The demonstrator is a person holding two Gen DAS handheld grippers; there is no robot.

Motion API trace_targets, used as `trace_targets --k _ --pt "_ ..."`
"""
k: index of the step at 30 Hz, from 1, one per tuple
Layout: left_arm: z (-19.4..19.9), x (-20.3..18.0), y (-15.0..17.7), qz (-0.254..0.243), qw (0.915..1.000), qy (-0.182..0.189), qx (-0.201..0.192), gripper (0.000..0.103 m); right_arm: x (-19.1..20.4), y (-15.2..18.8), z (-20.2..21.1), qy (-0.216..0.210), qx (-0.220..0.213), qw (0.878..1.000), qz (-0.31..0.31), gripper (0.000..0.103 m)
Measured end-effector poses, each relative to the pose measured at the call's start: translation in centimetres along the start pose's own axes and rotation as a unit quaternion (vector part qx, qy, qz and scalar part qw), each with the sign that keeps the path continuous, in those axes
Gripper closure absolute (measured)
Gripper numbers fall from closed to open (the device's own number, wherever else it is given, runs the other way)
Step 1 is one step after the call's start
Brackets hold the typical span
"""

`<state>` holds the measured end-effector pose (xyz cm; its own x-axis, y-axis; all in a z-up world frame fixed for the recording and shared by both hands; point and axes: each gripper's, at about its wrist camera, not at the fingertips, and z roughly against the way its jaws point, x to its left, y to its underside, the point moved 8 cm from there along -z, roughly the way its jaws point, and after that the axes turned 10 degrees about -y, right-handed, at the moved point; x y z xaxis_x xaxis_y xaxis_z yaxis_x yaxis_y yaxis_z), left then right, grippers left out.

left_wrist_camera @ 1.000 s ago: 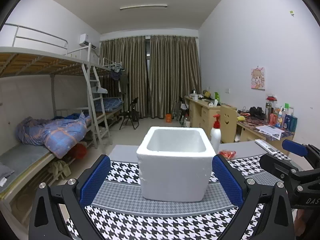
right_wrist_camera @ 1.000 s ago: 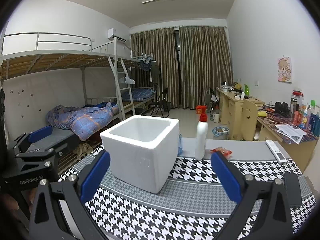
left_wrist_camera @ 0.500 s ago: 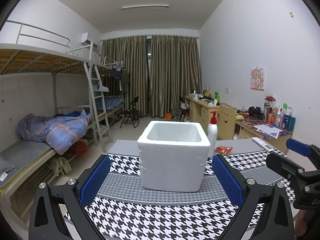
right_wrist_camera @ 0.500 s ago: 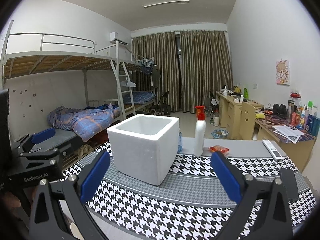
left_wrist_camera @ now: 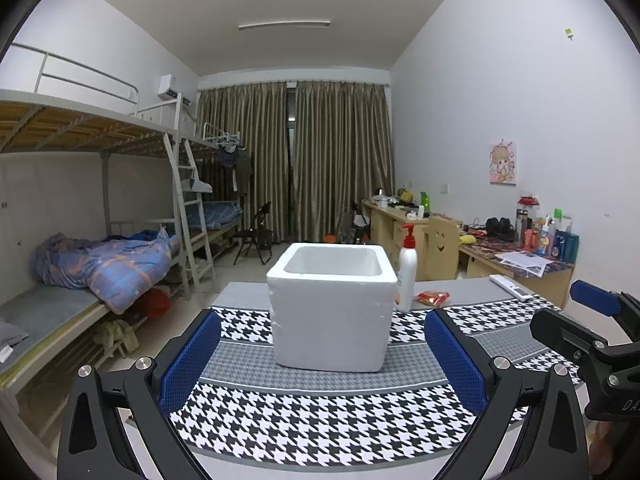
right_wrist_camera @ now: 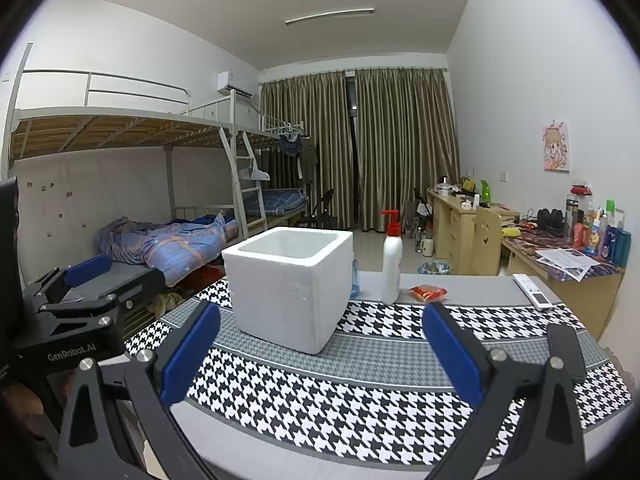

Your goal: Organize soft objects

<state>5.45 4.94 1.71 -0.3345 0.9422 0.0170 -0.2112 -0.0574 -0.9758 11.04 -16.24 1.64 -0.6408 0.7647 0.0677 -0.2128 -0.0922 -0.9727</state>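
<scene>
Left gripper [left_wrist_camera: 320,364] and right gripper [right_wrist_camera: 318,354] both spread wide, empty; white foam box [left_wrist_camera: 332,304] on houndstooth cloth [left_wrist_camera: 320,416] ahead

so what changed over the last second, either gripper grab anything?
No grabs. Both grippers backed away from the foam box, which looks smaller in both views. Left gripper and right gripper are open and empty as before. Box, pump bottle, red packet and remote are unmoved on the table.
</scene>
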Motion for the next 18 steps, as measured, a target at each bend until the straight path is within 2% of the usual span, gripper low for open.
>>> trace_targets --k 18 --pt "2.6 -0.1 1.6 -0.008 0.9999 0.012 -0.007 0.001 0.8 1.3 2.1 0.004 -0.016 1.000 0.002 0.001"
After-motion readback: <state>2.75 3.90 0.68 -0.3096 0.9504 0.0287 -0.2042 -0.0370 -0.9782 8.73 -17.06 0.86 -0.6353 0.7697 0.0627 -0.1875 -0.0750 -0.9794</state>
